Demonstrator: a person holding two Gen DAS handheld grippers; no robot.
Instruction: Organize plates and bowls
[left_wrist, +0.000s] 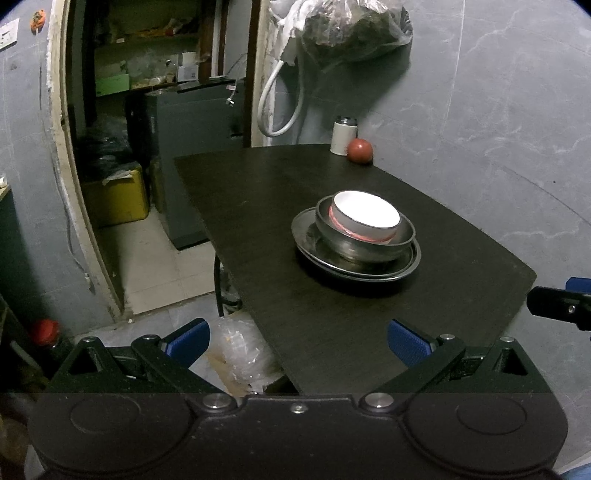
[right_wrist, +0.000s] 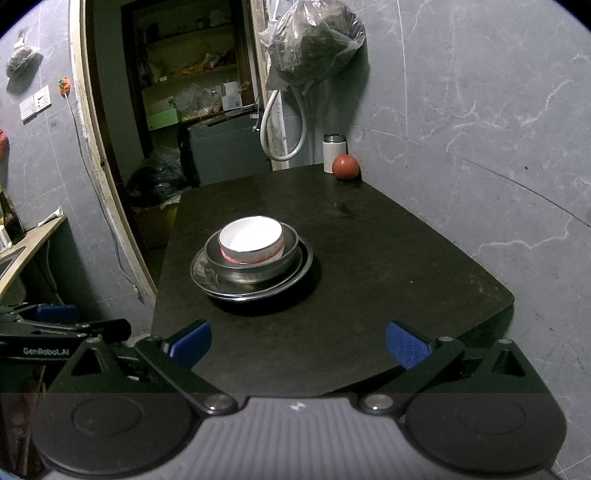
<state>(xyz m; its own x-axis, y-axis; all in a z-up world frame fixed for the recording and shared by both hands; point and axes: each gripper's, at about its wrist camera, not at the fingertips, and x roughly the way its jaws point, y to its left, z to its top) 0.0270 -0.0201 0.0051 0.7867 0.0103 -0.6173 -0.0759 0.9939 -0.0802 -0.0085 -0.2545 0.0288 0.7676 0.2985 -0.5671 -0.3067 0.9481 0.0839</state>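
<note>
Steel plates (right_wrist: 251, 288), bowls (right_wrist: 255, 254) stacked mid-table (right_wrist: 406, 258), clear of edges, both grippers' (left_wrist: 297, 341) (right_wrist: 298, 343) jaws spread wide, empty

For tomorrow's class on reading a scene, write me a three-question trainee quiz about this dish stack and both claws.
1. True or false: the white bowl sits inside the metal bowl.
2. What lies under the metal bowl? A) metal plates B) a cloth C) the bare table
3. Fill in: the left claw and right claw both stand ____, holding nothing.

Key: 1 true; 2 A; 3 open.
</note>
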